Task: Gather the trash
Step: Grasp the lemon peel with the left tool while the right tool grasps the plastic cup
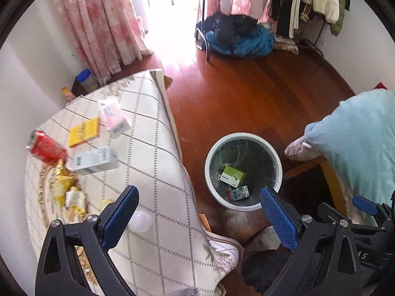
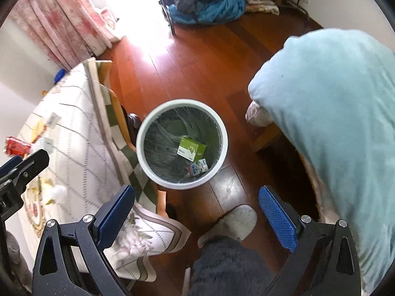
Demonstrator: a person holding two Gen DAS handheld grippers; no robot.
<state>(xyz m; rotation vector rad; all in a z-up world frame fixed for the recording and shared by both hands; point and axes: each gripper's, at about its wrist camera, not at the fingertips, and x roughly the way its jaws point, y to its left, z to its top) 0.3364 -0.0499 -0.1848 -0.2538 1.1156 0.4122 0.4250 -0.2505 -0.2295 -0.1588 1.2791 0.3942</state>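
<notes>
A white round trash bin (image 2: 181, 183) lined with a dark bag stands on the red-brown wooden floor (image 2: 197, 74), just beside the hanging edge of a table covered with a cream lattice-pattern tablecloth (image 1: 153, 133). Inside the bin lie two items: a green and white carton (image 2: 192, 148) near the middle and, touching or nearly touching it toward the near wall, a small blue and white milk carton (image 2: 198, 168). The rest of the liner shows only dark folds.

Above the floor, the right gripper (image 2: 196, 212) points steeply downward with its blue-padded jaws spread wide and nothing between them; a grey slipper (image 2: 234, 219) shows on the floor beyond the gap. The left gripper (image 1: 198, 214) is likewise spread wide and empty, hanging over the table's near edge, with the bin to its right.

More trash waits on the tablecloth: a red soda can (image 1: 47, 148) lying on its side near the far-left edge, a yellow box (image 1: 85, 132), a pink and white tissue pack (image 1: 114, 117), a white box with a barcode (image 1: 95, 161), crumpled yellow wrappers (image 1: 66, 187) and a white ball, possibly crumpled paper (image 1: 140, 219), close to the near edge; motion blur softens these.

A pale blue blanket (image 2: 333, 123) fills the right of the scene.
</notes>
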